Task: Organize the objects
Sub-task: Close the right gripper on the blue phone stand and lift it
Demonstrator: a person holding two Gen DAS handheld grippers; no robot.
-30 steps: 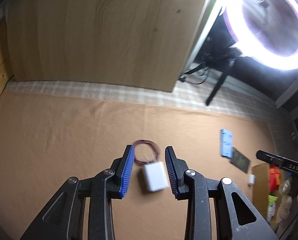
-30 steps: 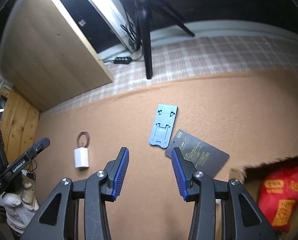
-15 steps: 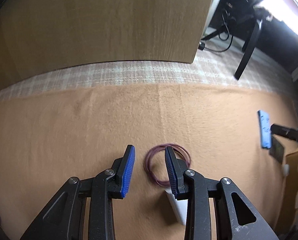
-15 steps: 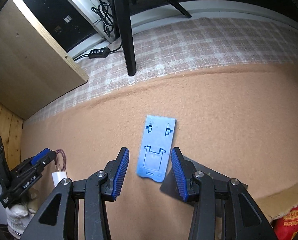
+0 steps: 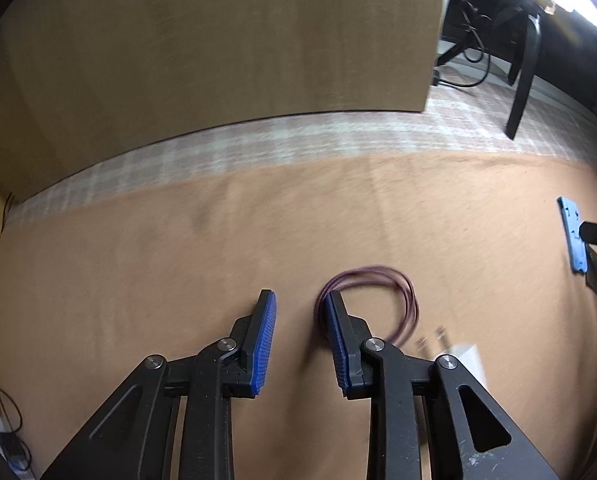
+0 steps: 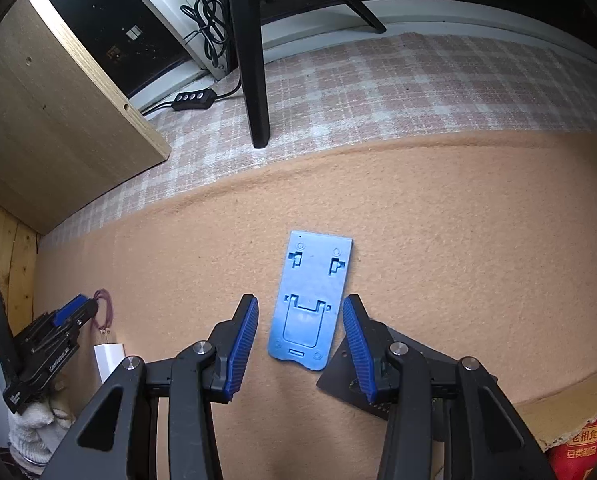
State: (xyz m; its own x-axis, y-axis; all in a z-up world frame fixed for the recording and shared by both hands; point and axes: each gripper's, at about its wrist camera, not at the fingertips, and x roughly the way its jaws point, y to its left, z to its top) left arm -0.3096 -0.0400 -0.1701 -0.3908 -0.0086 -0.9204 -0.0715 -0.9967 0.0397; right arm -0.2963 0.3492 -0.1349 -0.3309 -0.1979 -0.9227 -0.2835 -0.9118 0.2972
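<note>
Approach step, by the look of it: both tools are lining up on items, nothing grabbed yet. Right tool (image 6: 298, 344) is wide open and empty, fingers straddling the lower half of the blue phone stand (image 6: 312, 300), which lies flat on the tan blanket (image 6: 438, 240); one pad sits just beside each long edge, not touching as far as I can tell. The right-hand finger hangs over a dark card (image 6: 338, 380) that lies just beside the stand's lower right corner, poss. tucked slightly under it; can't tell. Next move, in my judgement: drop a bit lower, stay centred, then close across the stand's width w/o catching the card. It's thin and flat, so the pads prob. need to get right down to the fabric. Left tool (image 5: 300, 340) is also open, holding nothing. Its right-hand finger sits over the left side of the purple cable loop (image 5: 372, 300), so the loop lies mostly to the right of the gap, not between the pads. White charger (image 5: 464, 356) is blurred, further right and partly behind the tool frame. Left needs to shift right to centre on cable or charger before closing. Cardboard box (image 6: 558, 412) w/ a red packet at lower right looks like a likely drop spot, but that's a guess.
</note>
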